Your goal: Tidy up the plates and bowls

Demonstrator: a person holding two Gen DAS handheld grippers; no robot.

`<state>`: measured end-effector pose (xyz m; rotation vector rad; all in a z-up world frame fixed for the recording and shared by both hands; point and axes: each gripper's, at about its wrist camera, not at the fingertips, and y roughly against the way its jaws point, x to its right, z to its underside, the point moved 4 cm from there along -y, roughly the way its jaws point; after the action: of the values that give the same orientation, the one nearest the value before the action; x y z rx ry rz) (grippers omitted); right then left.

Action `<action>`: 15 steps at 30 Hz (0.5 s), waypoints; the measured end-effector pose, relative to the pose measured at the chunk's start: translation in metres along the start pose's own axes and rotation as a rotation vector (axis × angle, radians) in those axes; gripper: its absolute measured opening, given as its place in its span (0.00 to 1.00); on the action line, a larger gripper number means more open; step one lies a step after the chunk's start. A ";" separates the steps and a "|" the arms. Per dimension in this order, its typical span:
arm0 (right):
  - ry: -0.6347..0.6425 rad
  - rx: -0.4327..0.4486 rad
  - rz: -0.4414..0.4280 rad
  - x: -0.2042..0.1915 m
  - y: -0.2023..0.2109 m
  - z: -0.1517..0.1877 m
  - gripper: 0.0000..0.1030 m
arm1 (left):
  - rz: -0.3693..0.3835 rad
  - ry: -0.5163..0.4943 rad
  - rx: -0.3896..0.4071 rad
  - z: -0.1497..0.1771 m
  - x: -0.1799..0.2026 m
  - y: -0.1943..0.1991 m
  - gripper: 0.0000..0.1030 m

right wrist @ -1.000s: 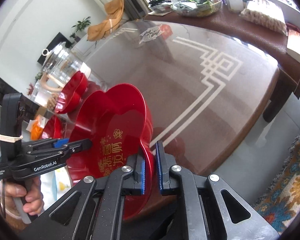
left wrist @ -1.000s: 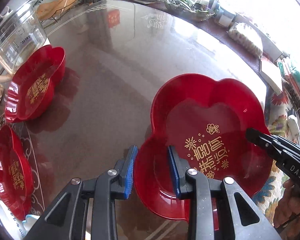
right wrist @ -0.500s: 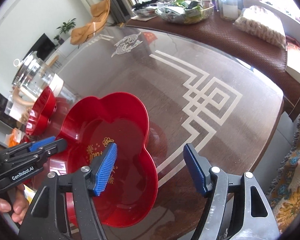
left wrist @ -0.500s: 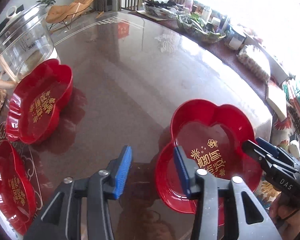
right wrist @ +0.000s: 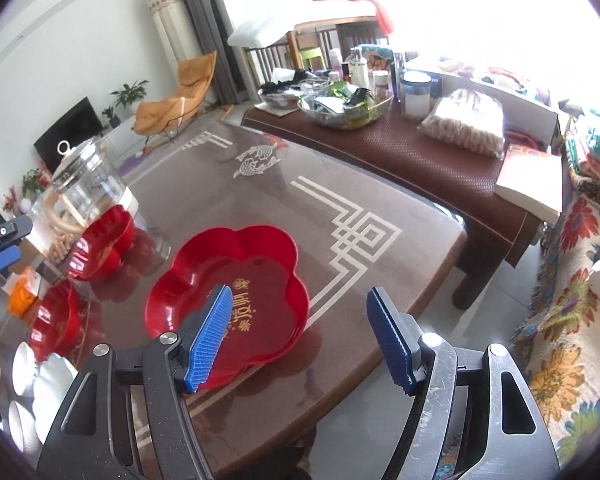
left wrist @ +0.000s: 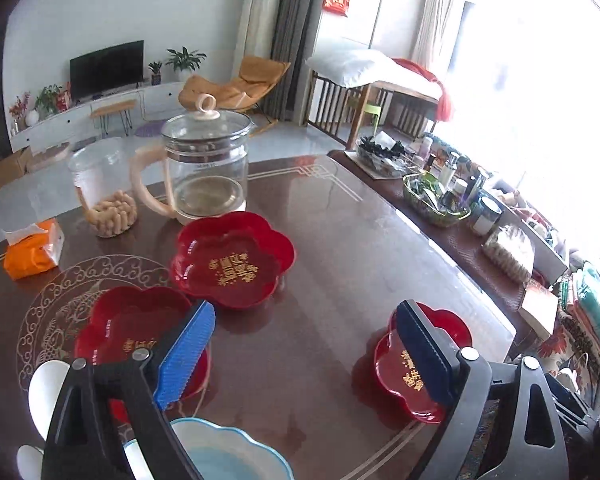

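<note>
1. The glass-topped table [right wrist: 284,208] is seen to end at a rounded corner at about 4 o'clock in the right wrist view; bare floor [right wrist: 496,304] lies beyond that edge, and a woven-topped side table [right wrist: 428,160] stands just past it at 1 o'clock.
2. Open tabletop is found at 12 o'clock of the nearest red plate [right wrist: 236,296], up to the white line pattern; the plate itself is set flat near the table's front edge, at 9 o'clock of the corner.
3. In the left wrist view, clear surface is seen between the middle red plate [left wrist: 232,260] at 11 o'clock and the nearest red plate at 4 o'clock; a third red plate [left wrist: 132,328] lies at 8 o'clock, partly hidden by a blue pad.
4. A glass kettle [left wrist: 204,168] and a jar of snacks [left wrist: 108,196] are stood at 11 o'clock behind the plates; a blue-and-white bowl [left wrist: 220,452] is seen at 6 o'clock, close to the near edge.
5. The left gripper [left wrist: 304,348] is seen with its jaws spreading wide; nothing is held between them.
6. The right gripper [right wrist: 300,336] is released, jaws apart above the nearest plate; neither pad can be seen pressing on it.
</note>
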<state>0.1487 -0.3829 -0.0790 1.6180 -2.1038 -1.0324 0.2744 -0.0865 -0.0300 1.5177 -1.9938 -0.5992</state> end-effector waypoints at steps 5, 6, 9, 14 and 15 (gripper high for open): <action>0.087 0.042 0.006 -0.045 0.052 0.037 0.76 | -0.114 0.045 0.006 0.076 -0.059 0.058 0.97; 0.120 0.038 0.002 -0.055 0.056 0.046 0.76 | -0.124 0.017 -0.024 0.090 -0.068 0.065 0.97; 0.234 -0.009 -0.004 -0.086 0.058 0.075 0.76 | -0.173 -0.068 -0.129 0.127 -0.095 0.079 0.97; 0.389 -0.024 0.006 -0.137 0.060 0.103 0.76 | -0.167 0.069 -0.249 0.158 -0.150 0.101 0.97; 0.415 0.001 0.014 -0.147 0.065 0.105 0.76 | -0.163 0.096 -0.256 0.159 -0.161 0.105 0.97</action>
<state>0.0850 -0.2020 -0.0797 1.6466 -1.8323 -0.6214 0.1259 0.0985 -0.1062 1.5283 -1.6618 -0.7999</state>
